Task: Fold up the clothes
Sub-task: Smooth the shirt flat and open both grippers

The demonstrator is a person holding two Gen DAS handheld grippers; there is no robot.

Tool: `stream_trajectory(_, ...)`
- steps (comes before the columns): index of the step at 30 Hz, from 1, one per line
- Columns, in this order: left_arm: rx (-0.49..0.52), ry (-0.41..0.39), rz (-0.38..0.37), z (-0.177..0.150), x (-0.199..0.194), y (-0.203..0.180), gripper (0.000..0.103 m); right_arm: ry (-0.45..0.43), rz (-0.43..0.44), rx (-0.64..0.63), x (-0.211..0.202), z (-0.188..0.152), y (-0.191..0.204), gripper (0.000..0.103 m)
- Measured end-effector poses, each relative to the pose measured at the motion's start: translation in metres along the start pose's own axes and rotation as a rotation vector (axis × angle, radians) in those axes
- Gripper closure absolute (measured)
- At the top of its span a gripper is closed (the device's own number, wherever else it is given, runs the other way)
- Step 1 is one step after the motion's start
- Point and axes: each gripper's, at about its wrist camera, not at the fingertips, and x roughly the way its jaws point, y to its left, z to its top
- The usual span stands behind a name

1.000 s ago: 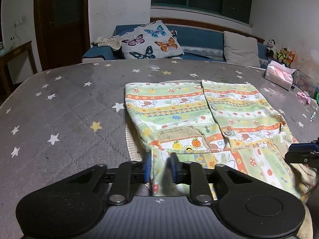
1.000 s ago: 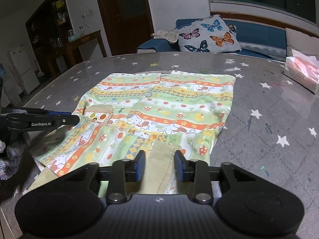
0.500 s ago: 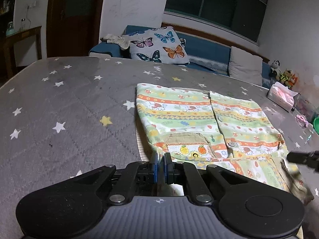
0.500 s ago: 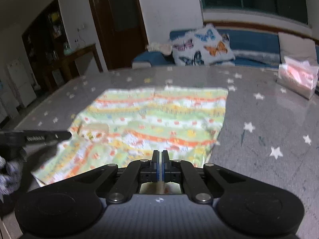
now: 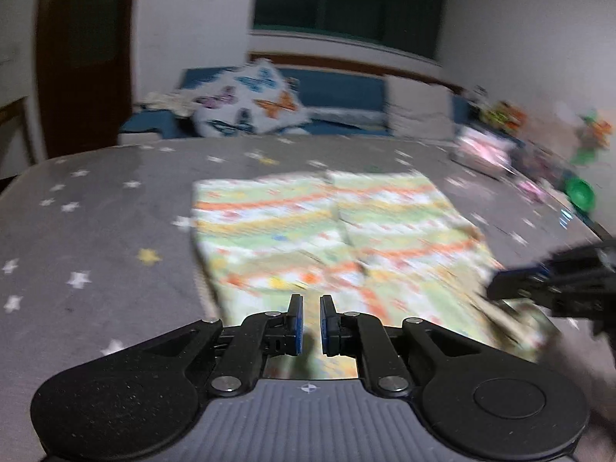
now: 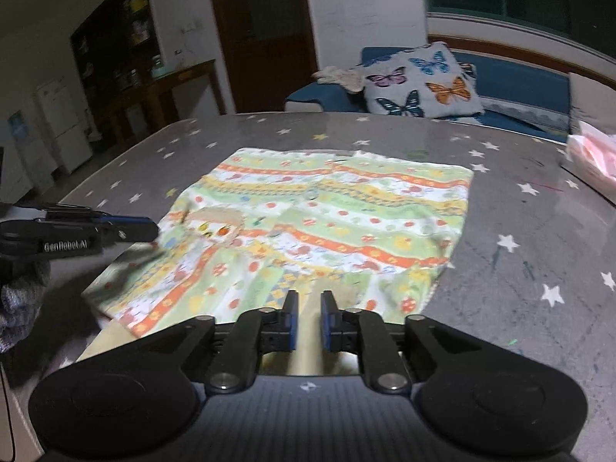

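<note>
A child's garment [image 5: 327,231] with green, orange and white stripes lies flat on the star-printed grey table [image 5: 96,231]; its near part is doubled over towards the far side. My left gripper [image 5: 311,308] hovers at the near left hem with its jaws opening, a narrow gap between the pads and cloth only beneath them. My right gripper [image 6: 309,300] is at the near right hem of the garment [image 6: 327,215], jaws opening too, a beige strip showing through the gap, not pinched. Each gripper shows in the other's view: right gripper [image 5: 546,285], left gripper [image 6: 96,231].
A pink tissue pack [image 6: 593,161] sits at the table's far right, with a green bowl [image 5: 581,194] and small toys near it. A blue sofa with a butterfly pillow [image 6: 419,84] stands behind the table. A gloved hand [image 6: 19,300] holds the left gripper.
Both grippers closed on the garment's near hem half a second ago and now their pads stand slightly apart. The left gripper has pulled back and up; its view is blurred.
</note>
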Motion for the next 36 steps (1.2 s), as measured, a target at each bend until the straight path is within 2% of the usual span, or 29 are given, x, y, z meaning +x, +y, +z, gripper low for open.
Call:
stream_trajectory(2, 0.038, 0.012, -0.014, -0.005, 0.001, -0.010, 0.092, 0.003, 0.013, -0.024, -0.003, -0.003, 0.006, 0.070)
stream_trajectory(10, 0.112, 0.042, 0.002, -0.020, 0.003, -0.026, 0.089, 0.048, 0.015, -0.058, 0.002, -0.018, 0.010, 0.070)
stream_trajectory(12, 0.120, 0.029, 0.015, -0.019, -0.002, -0.026, 0.075, 0.037, 0.013, -0.061, -0.003, -0.017, 0.010, 0.069)
stream_trajectory(14, 0.129, 0.015, 0.026, -0.018, -0.006, -0.025, 0.069, 0.026, 0.011, -0.064, -0.007, -0.017, 0.011, 0.069)
stream_trajectory(23, 0.171, 0.022, 0.041, -0.026, -0.012, -0.029, 0.069, 0.032, -0.011, -0.066, -0.013, -0.026, 0.008, 0.068)
stream_trajectory(29, 0.200, 0.008, 0.055, -0.029, -0.025, -0.030, 0.064, 0.042, -0.027, -0.062, -0.014, -0.031, 0.005, 0.068)
stream_trajectory(34, 0.265, 0.004, 0.068, -0.038, -0.041, -0.033, 0.058, 0.029, -0.033, -0.065, -0.024, -0.033, 0.005, 0.067)
stream_trajectory(36, 0.310, 0.003, 0.075, -0.043, -0.048, -0.035, 0.051, 0.027, -0.038, -0.075, -0.028, -0.034, 0.005, 0.065)
